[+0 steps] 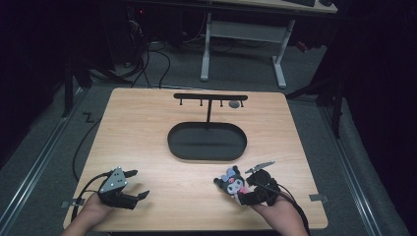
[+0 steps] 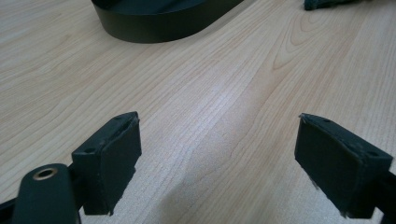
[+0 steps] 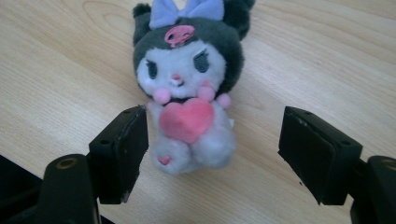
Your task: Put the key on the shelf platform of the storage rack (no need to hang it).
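Observation:
A small plush toy [image 1: 232, 181] with a dark hood, a lilac bow and a pink heart lies on its back on the wooden table [image 1: 142, 128], near the front right. In the right gripper view the plush toy [image 3: 187, 93] has its legs between my right gripper's [image 3: 215, 144] wide jaws; the left pad [image 3: 122, 149] is close beside it and the right pad stands apart. From above, my right gripper [image 1: 244, 187] is open just right of the toy. My left gripper [image 1: 139, 184] is open at the front left, with bare wood between the jaws of the left gripper [image 2: 217, 154].
A black oval tray [image 1: 172, 142] sits at the table's middle, and its wall [image 2: 159, 28] is ahead of the left gripper. Behind it rises a black T-shaped stand [image 1: 210, 97] with small hooks; a grey object [image 1: 235, 104] hangs at its right end.

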